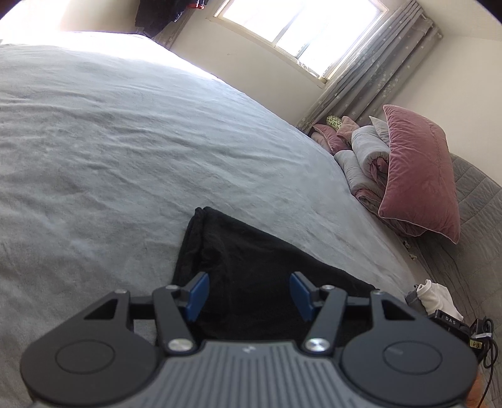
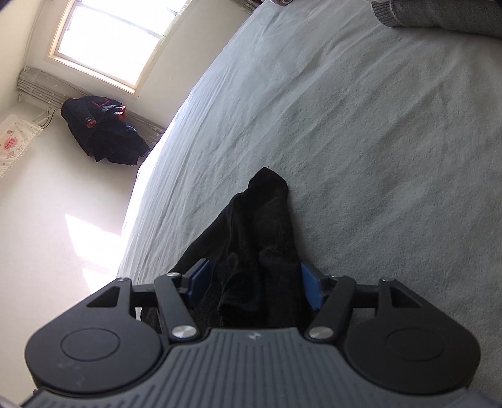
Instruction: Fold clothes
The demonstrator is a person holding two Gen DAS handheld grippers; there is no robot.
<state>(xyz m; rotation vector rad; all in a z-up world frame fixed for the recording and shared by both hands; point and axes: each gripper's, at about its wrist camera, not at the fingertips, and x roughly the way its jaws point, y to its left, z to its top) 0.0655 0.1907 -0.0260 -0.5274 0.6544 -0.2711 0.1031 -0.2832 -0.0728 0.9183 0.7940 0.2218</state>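
Observation:
A black garment [image 1: 251, 251] lies flat on the grey bed sheet [image 1: 125, 141], one corner pointing away from me. My left gripper [image 1: 249, 290] hovers over its near part, blue pads [image 1: 197, 292] wide apart and touching nothing, so it is open. In the right wrist view the same black garment [image 2: 260, 213] is bunched into a raised fold that runs up to a peak. My right gripper [image 2: 255, 279] straddles that fold with its jaws spread. The cloth sits loosely between the blue pads [image 2: 310, 284] and they do not squeeze it.
A pink pillow [image 1: 420, 169] and a folded quilt [image 1: 367, 157] are stacked at the bed's right end. A white cloth [image 1: 436, 295] and a black device with cables [image 1: 451, 323] lie close right. Dark clothes [image 2: 103, 131] hang by the wall. A grey knit piece [image 2: 439, 15] lies far on the sheet.

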